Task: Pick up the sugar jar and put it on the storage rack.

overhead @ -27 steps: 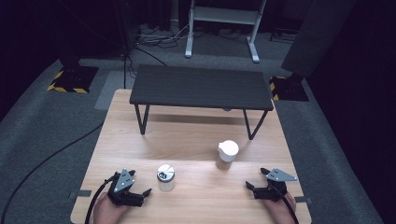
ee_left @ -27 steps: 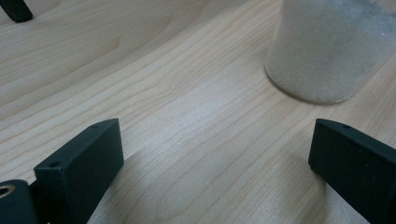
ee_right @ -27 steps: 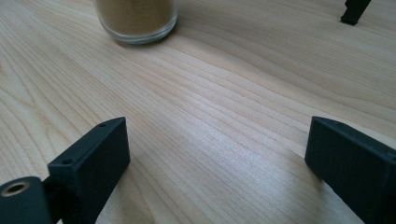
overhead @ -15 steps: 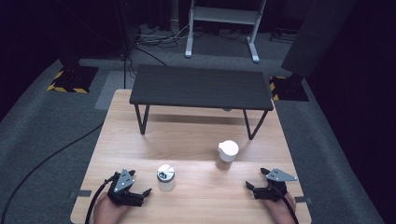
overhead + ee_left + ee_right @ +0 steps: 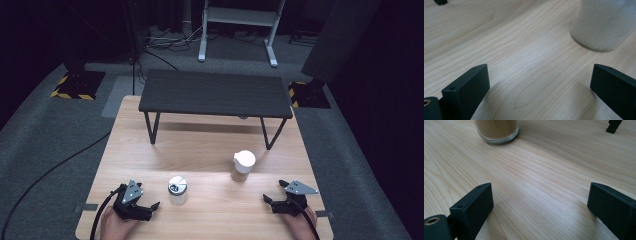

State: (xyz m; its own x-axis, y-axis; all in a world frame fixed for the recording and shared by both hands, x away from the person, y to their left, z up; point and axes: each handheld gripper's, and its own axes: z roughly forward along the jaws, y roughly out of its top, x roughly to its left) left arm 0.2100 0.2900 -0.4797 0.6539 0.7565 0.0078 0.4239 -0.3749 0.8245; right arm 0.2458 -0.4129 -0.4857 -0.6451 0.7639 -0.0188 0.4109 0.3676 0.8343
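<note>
While both grippers sit low at the near edge of the surface (image 5: 210, 150), nothing is held. Left gripper (image 5: 145, 206) rests by the near-left corner, fingers spread wide with only bare wood between them in its own view. Right gripper (image 5: 272, 199) mirrors it at near-right, fingers likewise wide apart and empty. Looks like a ready pose: hands parked, fingers pre-spread so either can go straight in.

Just beside the left gripper, toward centre, stands the shaker (image 5: 177, 189): clear glass, silvery perforated top, white grains inside. In the left gripper view its body (image 5: 602, 23) sits ahead and off to the right of the finger gap, so not lined up for a grasp yet. It's the closest thing to either gripper; I'd judge it the first pick.

Farther in, right of centre, stands the jar (image 5: 243, 166): white lid, brownish contents. Right gripper view shows its base (image 5: 496, 130) ahead and to the left, well apart from the fingers. Both containers upright, apart from each other, each nearer one hand, which suits one hand per container.

Beyond them, a small black table (image 5: 215, 94) stands on the far half, top bare, open space beneath. Probably a place target.
</note>
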